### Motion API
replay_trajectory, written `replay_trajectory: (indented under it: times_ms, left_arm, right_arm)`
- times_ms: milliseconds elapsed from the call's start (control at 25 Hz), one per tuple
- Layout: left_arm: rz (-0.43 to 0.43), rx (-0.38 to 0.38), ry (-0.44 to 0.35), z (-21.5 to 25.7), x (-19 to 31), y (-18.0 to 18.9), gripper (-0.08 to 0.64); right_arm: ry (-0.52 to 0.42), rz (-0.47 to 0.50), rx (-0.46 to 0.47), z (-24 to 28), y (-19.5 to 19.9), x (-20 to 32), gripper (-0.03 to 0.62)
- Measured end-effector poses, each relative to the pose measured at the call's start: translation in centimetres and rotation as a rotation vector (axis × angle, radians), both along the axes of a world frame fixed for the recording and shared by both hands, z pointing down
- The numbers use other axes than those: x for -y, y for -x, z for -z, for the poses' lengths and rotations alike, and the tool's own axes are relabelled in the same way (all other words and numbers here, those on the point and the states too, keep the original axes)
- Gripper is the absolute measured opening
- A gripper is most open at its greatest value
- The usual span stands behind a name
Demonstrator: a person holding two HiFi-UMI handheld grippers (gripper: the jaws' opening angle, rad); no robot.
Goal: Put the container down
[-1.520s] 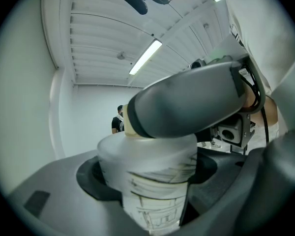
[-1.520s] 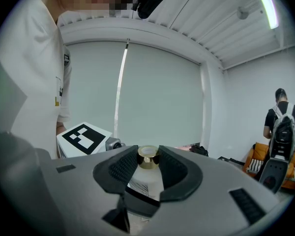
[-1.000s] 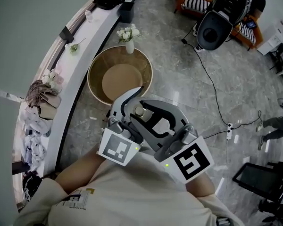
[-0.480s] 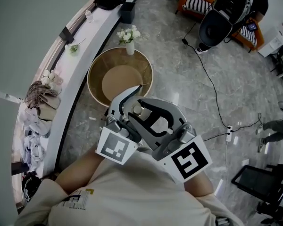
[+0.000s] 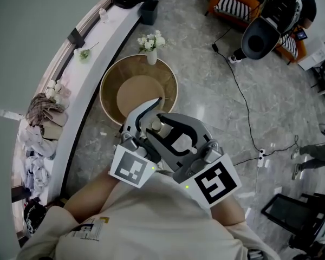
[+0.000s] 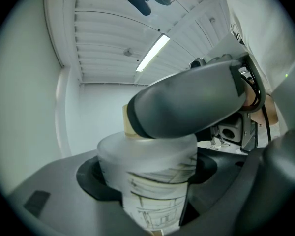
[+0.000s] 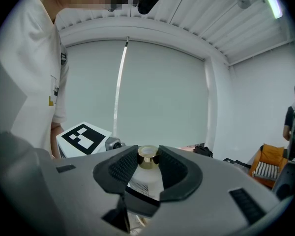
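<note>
Setting: A grey marbled floor [image 5: 206, 75] is seen from steeply above. A curved white ledge [image 5: 97, 58] runs along the wall at the left, and a black cable [image 5: 241, 99] is trailed across the floor.
Person: A cream shirt [image 5: 151, 221] fills the bottom of the head view, and both grippers are held out in front of it.
Container: A small upright container [image 6: 157, 200], frosted at the shoulder and printed lower down with a line drawing, is topped by a gold cap [image 7: 148, 157]. It is held in the air between the two grippers and rests on nothing.
Left gripper: The left gripper [image 6: 146, 173] is closed around the container's body, with a dark cupped pad pressed to each side.
Right gripper: The right gripper [image 7: 148, 167] is clamped on the gold cap, with its ribbed pads set against it.
Table: A round brown table [image 5: 109, 88] lies just beyond the grippers. The container's top is seen at its near rim (whether over the table or the floor cannot be told).
Vase: A white vase of pale flowers [image 5: 151, 43] stands at the table's far edge.
</note>
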State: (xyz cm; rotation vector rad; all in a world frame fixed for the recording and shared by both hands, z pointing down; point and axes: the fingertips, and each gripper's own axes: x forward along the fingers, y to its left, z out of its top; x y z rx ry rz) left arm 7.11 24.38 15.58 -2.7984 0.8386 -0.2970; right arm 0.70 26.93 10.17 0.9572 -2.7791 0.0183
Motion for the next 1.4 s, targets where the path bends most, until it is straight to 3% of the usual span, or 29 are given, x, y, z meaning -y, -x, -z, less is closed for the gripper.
replay_trajectory:
  times_ms: [760, 1080, 1400]
  left_arm:
    - [0.015, 0.005, 0.036, -1.0, 15.0, 3.8, 0.350]
    - [0.000, -0.066, 0.028, -1.0, 21.9, 5.9, 0.350]
    - [-0.004, -0.015, 0.014, -0.6, 25.8, 7.9, 0.350]
  right_arm:
    - [0.041, 0.026, -0.026, -0.9, 3.8, 15.1, 0.129]
    - [0.039, 0.007, -0.047, -0.9, 6.2, 22.2, 0.126]
    - [0.043, 0.004, -0.059, -0.8, 7.9, 25.9, 0.126]
